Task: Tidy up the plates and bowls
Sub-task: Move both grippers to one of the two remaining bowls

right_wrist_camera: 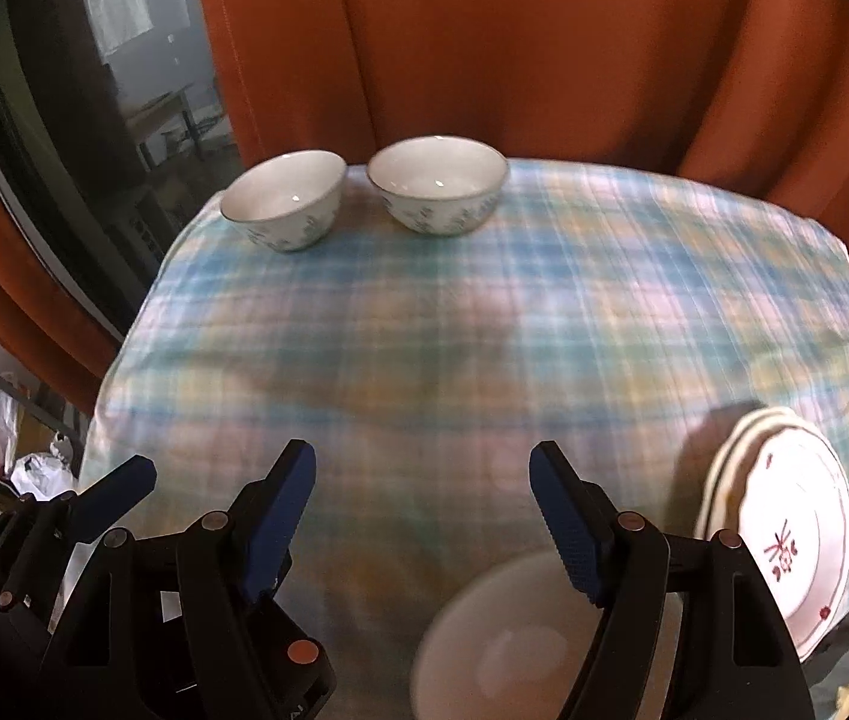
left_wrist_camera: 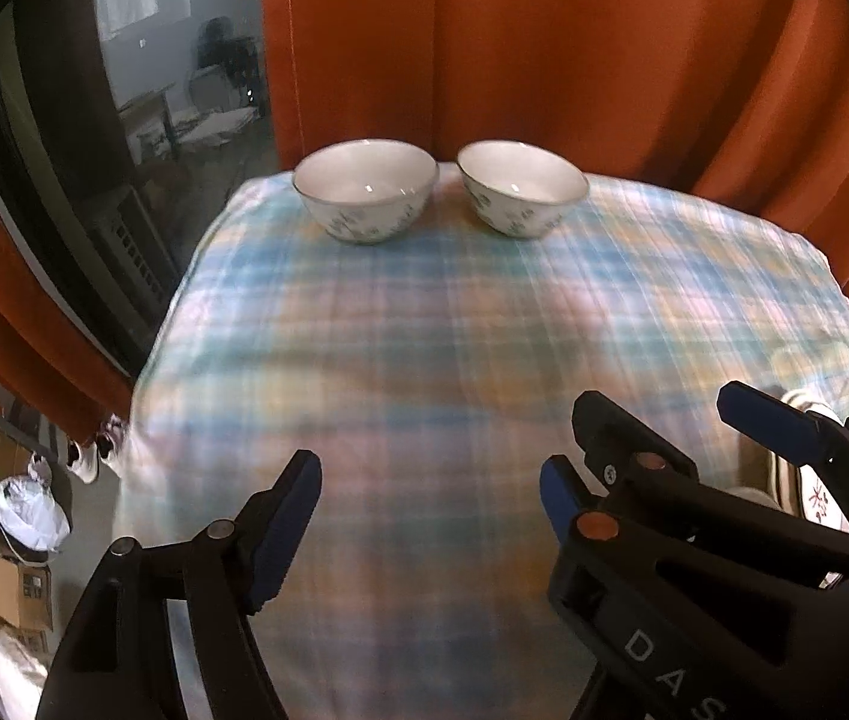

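A: Where do the bowls stand?

B: Two small patterned ones sit at the far edge of the bench (left_wrist_camera: pixel 424 312), on its checked cloth (right_wrist_camera: pixel 604 276) and in front of an orange curtain (left_wrist_camera: pixel 544 60). The left bowl (left_wrist_camera: pixel 366 189) and the right bowl (left_wrist_camera: pixel 521 187) are side by side, upright, close but not touching. Both look empty.

A: And the plates?

B: A stack of plates (right_wrist_camera: pixel 784 534) lies at the bench's near right side. The top one is white with a red rim line and a red mark in the middle. In the left wrist view only a sliver of it shows, behind the other tool.

A: Anything else on the bench?

B: A third, plain white bowl (right_wrist_camera: pixel 502 654) at the near edge, blurred, directly under the right gripper (right_wrist_camera: pixel 422 519). It sits just left of the plates.

A: What are the jaws doing?

B: On the right gripper they stand wide apart, with nothing between the blue pads; the white bowl is below them, not pinched. The left gripper (left_wrist_camera: pixel 430 531) is the same: jaws well spread over bare cloth, holding nothing.

A: How do the two tools sit relative to each other?

B: Side by side over the near part of the bench, both angled down toward it, well short of the two patterned bowls.
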`<action>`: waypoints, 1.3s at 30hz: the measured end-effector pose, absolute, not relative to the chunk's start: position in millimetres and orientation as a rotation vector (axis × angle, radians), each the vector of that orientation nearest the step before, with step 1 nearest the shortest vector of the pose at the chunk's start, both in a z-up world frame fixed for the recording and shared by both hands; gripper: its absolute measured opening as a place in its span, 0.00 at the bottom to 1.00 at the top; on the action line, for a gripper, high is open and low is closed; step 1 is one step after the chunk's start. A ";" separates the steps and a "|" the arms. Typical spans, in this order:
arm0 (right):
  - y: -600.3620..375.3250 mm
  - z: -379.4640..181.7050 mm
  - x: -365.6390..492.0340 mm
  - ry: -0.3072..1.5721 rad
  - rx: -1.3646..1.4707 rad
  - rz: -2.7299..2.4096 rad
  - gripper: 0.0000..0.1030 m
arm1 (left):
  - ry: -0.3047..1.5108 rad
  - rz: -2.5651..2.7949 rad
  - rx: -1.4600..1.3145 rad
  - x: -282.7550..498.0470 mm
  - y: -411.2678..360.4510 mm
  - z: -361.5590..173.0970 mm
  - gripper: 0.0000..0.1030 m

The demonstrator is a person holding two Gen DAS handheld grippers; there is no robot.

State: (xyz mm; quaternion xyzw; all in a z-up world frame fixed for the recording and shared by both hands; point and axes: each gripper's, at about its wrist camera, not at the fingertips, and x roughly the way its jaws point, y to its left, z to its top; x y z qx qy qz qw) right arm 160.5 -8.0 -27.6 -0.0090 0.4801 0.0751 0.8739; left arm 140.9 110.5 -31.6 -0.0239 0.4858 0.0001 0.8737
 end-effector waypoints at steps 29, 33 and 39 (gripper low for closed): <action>74.4 -11.0 326.1 0.913 0.010 0.212 0.69 | 0.923 0.119 -0.025 295.6 175.2 -16.0 0.81; 83.5 -18.7 352.4 0.907 0.016 0.227 0.65 | 0.937 0.140 -0.053 319.1 183.2 -25.5 0.78; 92.3 -35.4 388.9 0.928 0.027 0.222 0.52 | 0.935 0.172 -0.059 346.0 191.4 -41.7 0.66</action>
